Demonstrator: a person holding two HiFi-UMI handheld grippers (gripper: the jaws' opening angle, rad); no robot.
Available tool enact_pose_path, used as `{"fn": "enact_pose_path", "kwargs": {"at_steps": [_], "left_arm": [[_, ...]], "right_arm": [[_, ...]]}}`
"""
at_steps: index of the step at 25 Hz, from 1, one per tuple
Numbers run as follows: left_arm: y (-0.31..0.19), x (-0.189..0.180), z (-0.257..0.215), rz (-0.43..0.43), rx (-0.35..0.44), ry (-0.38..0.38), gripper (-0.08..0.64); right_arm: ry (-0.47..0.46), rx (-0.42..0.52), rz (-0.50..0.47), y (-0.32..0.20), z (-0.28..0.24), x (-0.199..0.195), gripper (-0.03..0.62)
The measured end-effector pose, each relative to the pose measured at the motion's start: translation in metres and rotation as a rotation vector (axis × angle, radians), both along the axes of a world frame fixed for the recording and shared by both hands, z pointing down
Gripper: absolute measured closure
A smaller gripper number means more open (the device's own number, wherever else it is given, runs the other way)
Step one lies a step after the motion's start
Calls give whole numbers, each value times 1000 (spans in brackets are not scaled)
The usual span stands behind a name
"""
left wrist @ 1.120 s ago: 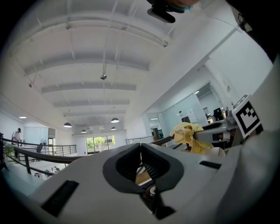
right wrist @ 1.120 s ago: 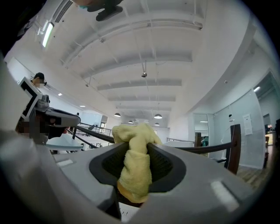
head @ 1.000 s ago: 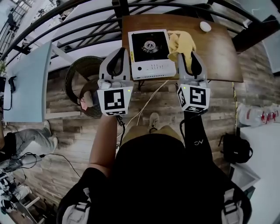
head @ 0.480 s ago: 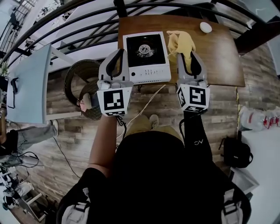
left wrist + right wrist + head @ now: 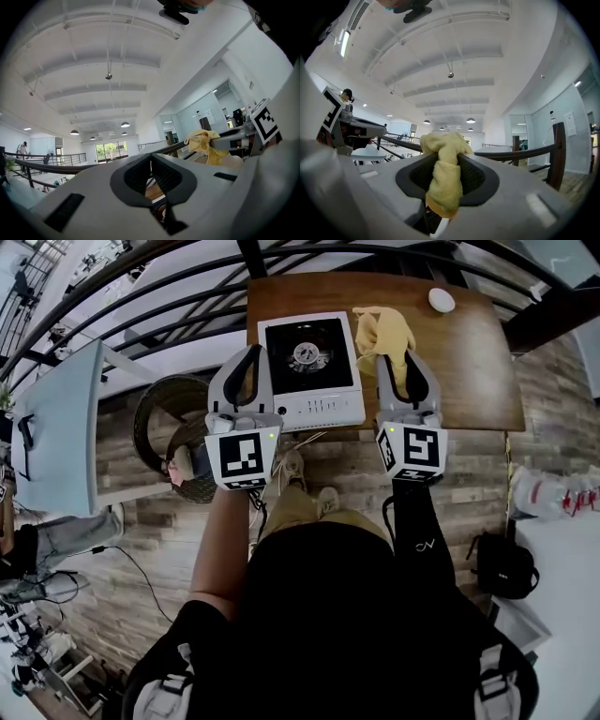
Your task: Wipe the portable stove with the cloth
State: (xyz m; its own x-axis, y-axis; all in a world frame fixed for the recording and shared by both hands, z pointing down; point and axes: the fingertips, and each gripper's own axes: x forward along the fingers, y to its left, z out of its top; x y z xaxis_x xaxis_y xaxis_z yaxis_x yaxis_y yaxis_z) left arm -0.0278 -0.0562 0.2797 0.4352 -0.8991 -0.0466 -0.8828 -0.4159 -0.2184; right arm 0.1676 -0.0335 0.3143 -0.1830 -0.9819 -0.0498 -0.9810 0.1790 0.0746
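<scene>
Clamping the yellow cloth (image 5: 443, 185), the right gripper (image 5: 406, 362) hovers with the portable stove (image 5: 309, 381) just to its left and the left gripper (image 5: 247, 367) (jaws together, empty) beyond. Dangling folds could snag the burner (image 5: 307, 352), tugging the cloth free.

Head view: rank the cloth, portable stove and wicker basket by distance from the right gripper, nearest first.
1. Cloth, held in the right gripper's jaws.
2. Portable stove, on the table to its left.
3. Wicker basket, far left, off the table.
</scene>
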Motion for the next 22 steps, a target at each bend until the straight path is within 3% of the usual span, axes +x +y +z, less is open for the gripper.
{"fn": "enact_pose_path", "kwargs": {"at_steps": [9, 22], "left_arm": [[-72, -20, 15, 18, -29, 1, 548], [-175, -29, 18, 153, -30, 8, 548]], "right_arm": [[31, -26, -11, -72, 7, -27, 468], [39, -34, 64, -169, 2, -59, 468]]}}
